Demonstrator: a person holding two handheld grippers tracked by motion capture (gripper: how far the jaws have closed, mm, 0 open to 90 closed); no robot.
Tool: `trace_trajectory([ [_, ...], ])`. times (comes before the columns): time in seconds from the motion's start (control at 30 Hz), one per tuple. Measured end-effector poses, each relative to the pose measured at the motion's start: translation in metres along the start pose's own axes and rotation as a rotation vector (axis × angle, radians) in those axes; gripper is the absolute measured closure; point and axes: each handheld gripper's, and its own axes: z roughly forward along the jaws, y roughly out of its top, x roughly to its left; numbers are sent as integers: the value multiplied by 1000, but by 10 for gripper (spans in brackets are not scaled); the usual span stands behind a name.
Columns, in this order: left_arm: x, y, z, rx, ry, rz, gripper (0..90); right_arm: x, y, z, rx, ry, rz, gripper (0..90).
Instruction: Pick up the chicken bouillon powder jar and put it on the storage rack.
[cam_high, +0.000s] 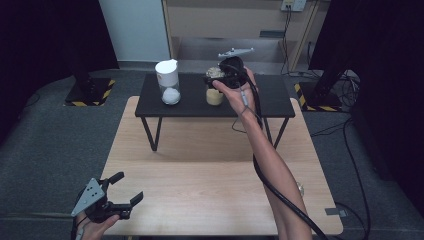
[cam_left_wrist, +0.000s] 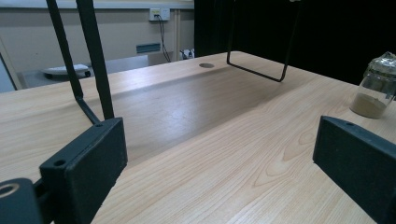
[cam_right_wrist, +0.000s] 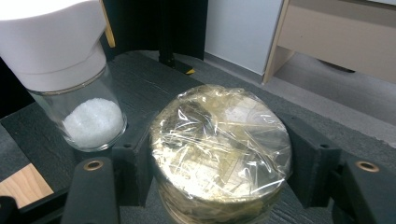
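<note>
Two claws are working at this moment, well apart from each other. The right claw (cam_high: 216, 79) is reaching out over the small black shelf (cam_high: 270, 102) standing on the wooden tabletop (cam_high: 210, 175), and its jaws are clenching on the film-covered jar (cam_right_wrist: 219, 154) from either side — the black pads are pressing against the glass just under the rim. That jar is standing upright near the middle of the shelf, its long axis vertical and its mouth pointing straight up; clear plastic film, crinkled and shiny, is stretching across the mouth, and in the high view a pale yellowish powder is filling the lower part. Just beside it on the shelf, apart from it, the white-lidded jar (cam_right_wrist: 77, 88) is also standing upright, with a heap of white grains lying in its bottom and a white cap sitting on top. I am reading no label or writing on either jar.

The left claw (cam_high: 124, 189) is hovering at the near left corner of the tabletop, its jaws spread wide and gripping nothing. In the left gripper view a further small glass jar (cam_left_wrist: 376, 86) is standing on the wood off to the right, tan powder in its base and film over its top.
</note>
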Motion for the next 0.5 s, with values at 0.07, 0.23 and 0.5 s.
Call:
trace_trajectory([
  [0.07,0,0,0,0,0,0,19,0,0,0,-1,-2,0,353],
  [0.23,0,0,0,0,0,3,18,0,-3,0,-9,-1,-2,351],
  [0.5,0,0,0,-3,0,3,19,2,-1,-5,-36,-5,5,149],
])
